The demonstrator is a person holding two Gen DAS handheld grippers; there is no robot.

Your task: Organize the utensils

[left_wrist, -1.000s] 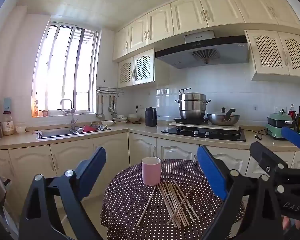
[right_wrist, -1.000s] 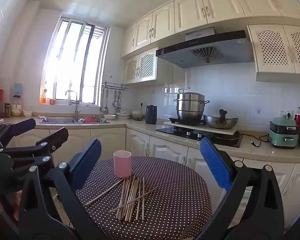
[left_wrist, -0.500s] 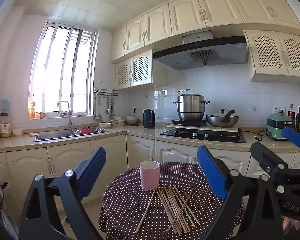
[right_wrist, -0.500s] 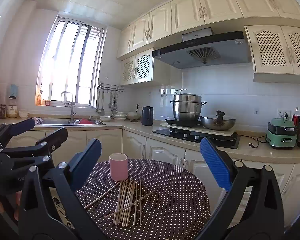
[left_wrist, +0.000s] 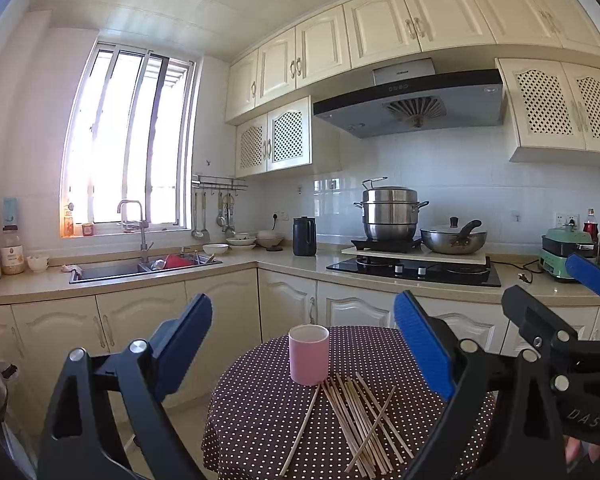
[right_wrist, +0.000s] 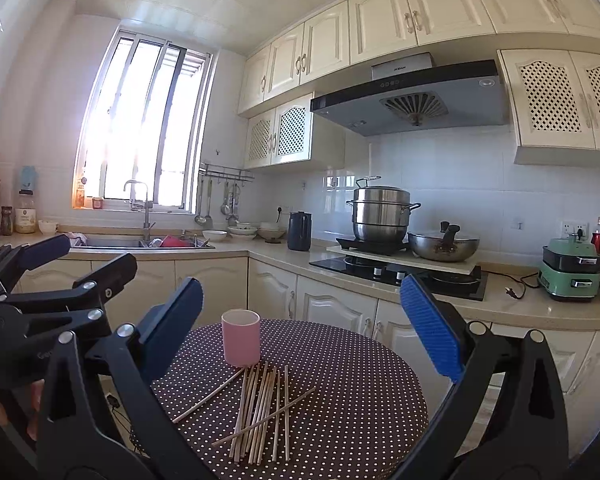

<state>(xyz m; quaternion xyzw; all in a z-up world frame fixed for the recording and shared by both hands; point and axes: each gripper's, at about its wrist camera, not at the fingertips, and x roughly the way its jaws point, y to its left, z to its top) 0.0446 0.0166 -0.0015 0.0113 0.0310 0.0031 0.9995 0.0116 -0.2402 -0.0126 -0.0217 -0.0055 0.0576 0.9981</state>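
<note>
So both grippers are just hanging in the air in front of a small round table (left_wrist: 260, 420) with a brown polka-dot cloth, nothing in either one. Left gripper (left_wrist: 304, 344) has its blue pads spread wide, and the right gripper (right_wrist: 300, 320) is spread just as wide. The pink cup (right_wrist: 241, 337) stands upright on the table, at about 11 o'clock from the pile of wooden chopsticks (right_wrist: 260, 408), with the nearest stick tips close to its base. Most sticks lie roughly side by side in a loose fan, and a couple cross over the bunch at an angle. Off behind, at 12 o'clock, there's the kitchen counter (right_wrist: 284, 260) with a stove (right_wrist: 396, 272) and a steel pot (right_wrist: 380, 220)
</note>
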